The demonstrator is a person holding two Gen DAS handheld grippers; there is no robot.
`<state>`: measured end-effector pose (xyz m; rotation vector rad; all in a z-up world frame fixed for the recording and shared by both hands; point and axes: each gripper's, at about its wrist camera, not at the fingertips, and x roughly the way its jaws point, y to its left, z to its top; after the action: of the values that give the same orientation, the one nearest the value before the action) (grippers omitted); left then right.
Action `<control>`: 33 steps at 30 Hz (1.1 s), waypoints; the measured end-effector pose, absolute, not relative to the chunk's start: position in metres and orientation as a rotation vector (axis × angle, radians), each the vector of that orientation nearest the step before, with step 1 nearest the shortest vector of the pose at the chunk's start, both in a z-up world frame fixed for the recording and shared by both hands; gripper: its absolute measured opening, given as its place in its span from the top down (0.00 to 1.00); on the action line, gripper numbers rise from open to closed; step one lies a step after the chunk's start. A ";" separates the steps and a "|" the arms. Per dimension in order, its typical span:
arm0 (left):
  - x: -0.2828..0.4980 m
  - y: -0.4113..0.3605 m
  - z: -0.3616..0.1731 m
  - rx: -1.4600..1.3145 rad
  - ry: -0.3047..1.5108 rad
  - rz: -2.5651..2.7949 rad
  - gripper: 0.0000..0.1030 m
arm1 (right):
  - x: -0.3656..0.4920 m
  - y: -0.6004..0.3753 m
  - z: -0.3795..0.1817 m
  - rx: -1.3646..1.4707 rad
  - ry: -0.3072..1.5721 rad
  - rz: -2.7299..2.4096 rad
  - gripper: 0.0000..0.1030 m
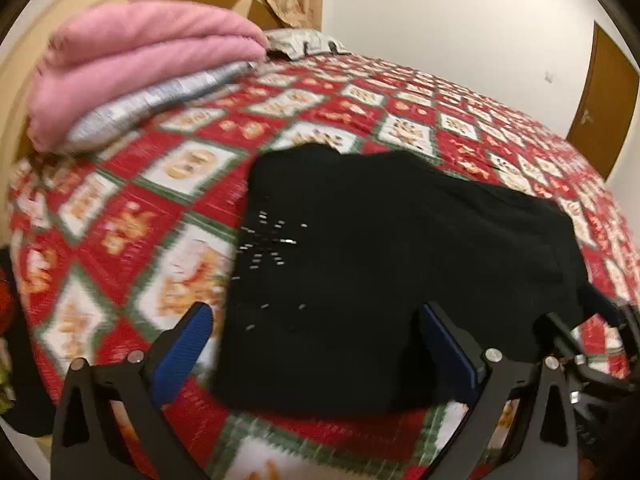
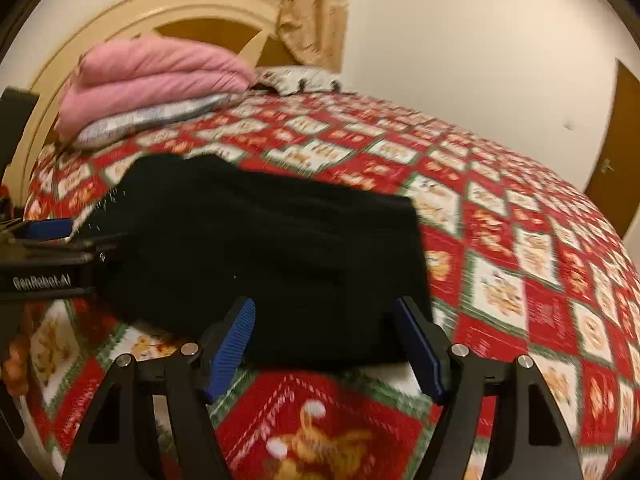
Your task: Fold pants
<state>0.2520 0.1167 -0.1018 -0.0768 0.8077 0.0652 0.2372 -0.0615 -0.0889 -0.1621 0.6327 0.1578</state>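
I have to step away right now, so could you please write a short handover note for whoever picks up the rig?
Left tool: open, holding nothing, at the near edge of the black pants.
Right tool: open, also empty, at the same near edge.
The pants lie in a compact folded bundle on the red patterned bedspread; a pink folded blanket sits by the headboard.
Done: pants appear folded down.
Left: judge whether one more fold or tidying is needed; blur hides the finer creases.

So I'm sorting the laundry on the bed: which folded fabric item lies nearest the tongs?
The black pants, folded flat on the quilt just ahead of both open tongs. The pink blanket is stacked far back by the headboard.
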 end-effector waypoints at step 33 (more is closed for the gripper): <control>0.080 0.077 -0.039 0.092 0.590 0.036 0.00 | 0.060 -0.102 -0.043 0.268 0.690 0.062 0.25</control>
<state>0.0797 0.0765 -0.0395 0.0916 0.5897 0.0361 0.0600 -0.1016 -0.0434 0.2677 0.6903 0.0623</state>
